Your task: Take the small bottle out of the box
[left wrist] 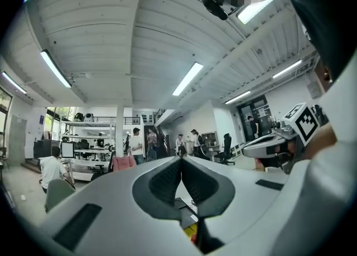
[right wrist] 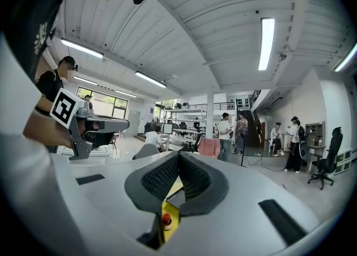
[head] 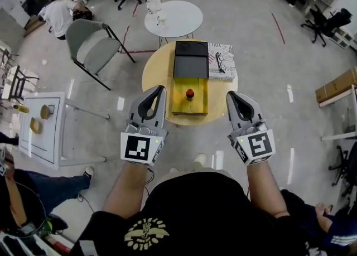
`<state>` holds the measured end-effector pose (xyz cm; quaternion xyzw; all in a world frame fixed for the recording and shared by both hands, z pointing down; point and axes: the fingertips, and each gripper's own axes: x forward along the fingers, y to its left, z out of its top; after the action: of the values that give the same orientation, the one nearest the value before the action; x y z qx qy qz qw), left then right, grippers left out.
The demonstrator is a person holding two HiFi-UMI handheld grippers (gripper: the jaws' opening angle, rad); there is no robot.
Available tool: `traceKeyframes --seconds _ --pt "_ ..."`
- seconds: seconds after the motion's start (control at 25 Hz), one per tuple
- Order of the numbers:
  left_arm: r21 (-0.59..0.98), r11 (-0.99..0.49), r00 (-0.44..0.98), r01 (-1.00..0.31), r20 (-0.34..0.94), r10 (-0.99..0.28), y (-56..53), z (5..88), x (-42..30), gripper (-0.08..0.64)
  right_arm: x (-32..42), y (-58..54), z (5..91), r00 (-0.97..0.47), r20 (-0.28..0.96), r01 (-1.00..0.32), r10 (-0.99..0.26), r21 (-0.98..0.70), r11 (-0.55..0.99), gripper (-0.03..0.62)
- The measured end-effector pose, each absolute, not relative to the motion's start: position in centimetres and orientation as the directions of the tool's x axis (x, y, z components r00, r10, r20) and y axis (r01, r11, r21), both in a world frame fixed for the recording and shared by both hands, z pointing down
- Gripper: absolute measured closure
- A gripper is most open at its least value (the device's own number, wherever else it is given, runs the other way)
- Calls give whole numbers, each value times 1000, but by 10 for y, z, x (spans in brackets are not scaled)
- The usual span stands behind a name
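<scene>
Ribbed left tongs (head: 161,88), right tongs (head: 229,94) closed; bottle (head: 189,93) in yellow box (head: 199,106).

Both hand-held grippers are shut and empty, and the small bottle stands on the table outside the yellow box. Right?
No: the head view shows the small bottle inside the yellow box, not outside it on the table. The left hand-held gripper and right hand-held gripper are indeed shut and empty.

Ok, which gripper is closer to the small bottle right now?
Left, by a little. The left gripper is just left of the small bottle; the right gripper is further off to its right.
</scene>
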<state>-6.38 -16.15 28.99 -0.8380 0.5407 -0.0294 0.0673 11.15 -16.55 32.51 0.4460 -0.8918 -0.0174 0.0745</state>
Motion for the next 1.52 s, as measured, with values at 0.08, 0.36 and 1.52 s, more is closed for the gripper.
traceKeyframes --seconds 0.08,0.36,1.52 --pt "-149 -391 397 -908 -11 -918 -164 290 -61 543 110 -170 325 -614 119 -775 -780 98 625 577" --pt "-162 -328 339 -931 -41 -940 -167 275 -58 543 109 -181 315 -671 103 -726 -734 107 679 577" --pt "-154 -396 397 -905 25 -917 -238 342 -73 543 70 -241 372 -671 122 -727 -732 89 681 572"
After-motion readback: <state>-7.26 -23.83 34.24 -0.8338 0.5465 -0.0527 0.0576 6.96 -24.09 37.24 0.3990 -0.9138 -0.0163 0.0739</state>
